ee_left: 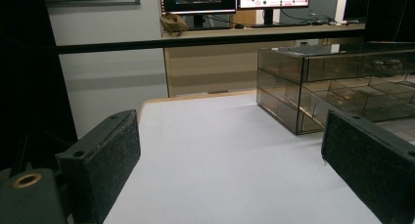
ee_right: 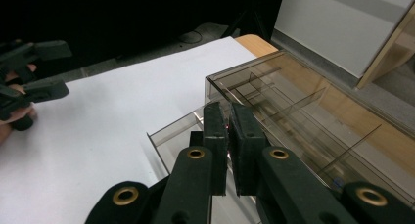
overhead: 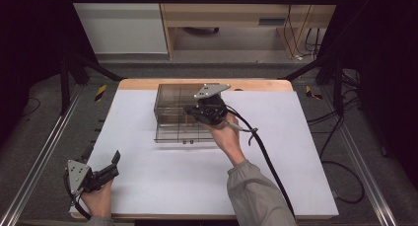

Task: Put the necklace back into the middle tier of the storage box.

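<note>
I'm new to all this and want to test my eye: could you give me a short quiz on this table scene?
1. True or false: the left gripper has its fingers spread apart over bare table.
2. What is the right gripper working at?
A. a metal toolbox
B. a smoky clear drawer cabinet
C. a cardboard carton
3. How does the bottom drawer of the cabinet stand?

Key:
1. True.
2. B.
3. Pulled out toward the person; the right gripper's shut fingers are above it.

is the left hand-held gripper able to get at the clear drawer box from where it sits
Probably yes: the left hand-held gripper is open and bare white tabletop lies between it and the clear drawer box, with nothing in the way.
</note>
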### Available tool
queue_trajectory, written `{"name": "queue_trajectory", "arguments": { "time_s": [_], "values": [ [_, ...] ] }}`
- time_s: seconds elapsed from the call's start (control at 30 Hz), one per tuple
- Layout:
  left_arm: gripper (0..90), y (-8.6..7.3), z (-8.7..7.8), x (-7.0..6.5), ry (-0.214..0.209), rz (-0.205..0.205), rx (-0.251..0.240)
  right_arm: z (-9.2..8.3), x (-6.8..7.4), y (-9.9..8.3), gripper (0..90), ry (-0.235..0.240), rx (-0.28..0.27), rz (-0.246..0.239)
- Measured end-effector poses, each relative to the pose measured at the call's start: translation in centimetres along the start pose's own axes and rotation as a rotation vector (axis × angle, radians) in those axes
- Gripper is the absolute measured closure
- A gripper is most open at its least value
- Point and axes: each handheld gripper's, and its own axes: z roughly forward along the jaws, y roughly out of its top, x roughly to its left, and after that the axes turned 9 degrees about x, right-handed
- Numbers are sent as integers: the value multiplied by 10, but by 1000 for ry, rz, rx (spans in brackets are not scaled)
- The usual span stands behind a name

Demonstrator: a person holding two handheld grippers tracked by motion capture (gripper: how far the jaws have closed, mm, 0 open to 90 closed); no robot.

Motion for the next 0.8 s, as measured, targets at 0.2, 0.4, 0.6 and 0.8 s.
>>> {"name": "queue_trajectory", "arguments": {
  "time_s": [0.2, 0.4, 0.6, 0.8],
  "values": [
    [72, 0, 0, 0, -1, 0, 1, 10, -1, -2, 867, -1, 12, 8],
    [72, 0, 0, 0, -1, -1, 2, 17, -4, -4, 867, -8, 27, 11],
    [72, 0, 0, 0, -2, -1, 2, 23, -4, -6, 867, -22, 40, 12],
    [72, 0, 0, 0, -2, 0, 2, 29, -5, -9, 866, -35, 56, 15]
  ]
}}
